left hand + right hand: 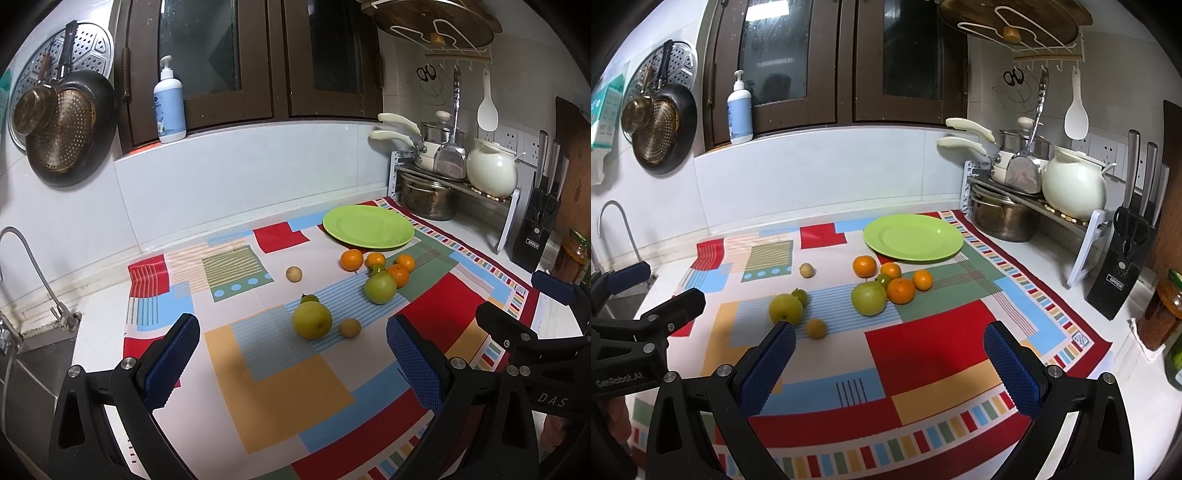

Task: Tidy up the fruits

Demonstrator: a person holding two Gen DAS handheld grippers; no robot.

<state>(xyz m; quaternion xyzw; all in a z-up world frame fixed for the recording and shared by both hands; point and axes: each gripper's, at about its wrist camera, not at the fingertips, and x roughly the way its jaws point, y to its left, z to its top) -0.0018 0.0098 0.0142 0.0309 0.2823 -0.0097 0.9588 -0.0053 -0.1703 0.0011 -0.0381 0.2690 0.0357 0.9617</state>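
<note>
Left tool (291,354) and right tool (889,363), both spread wide and empty, hover above the patterned cloth (923,354) on the counter (1082,266), beyond them scattered green apples (868,297), longans (816,328) and tangerines (900,290), farthest the bare green plate (913,237).

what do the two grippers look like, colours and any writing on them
Both grippers, left and right, share one build: black angular frames with silver screws and two fingers faced with blue dimpled pads. The left gripper's body reads "GenRobot.AI"; the right gripper's shows the letters "DAS". No cables or sleeves show.
</note>
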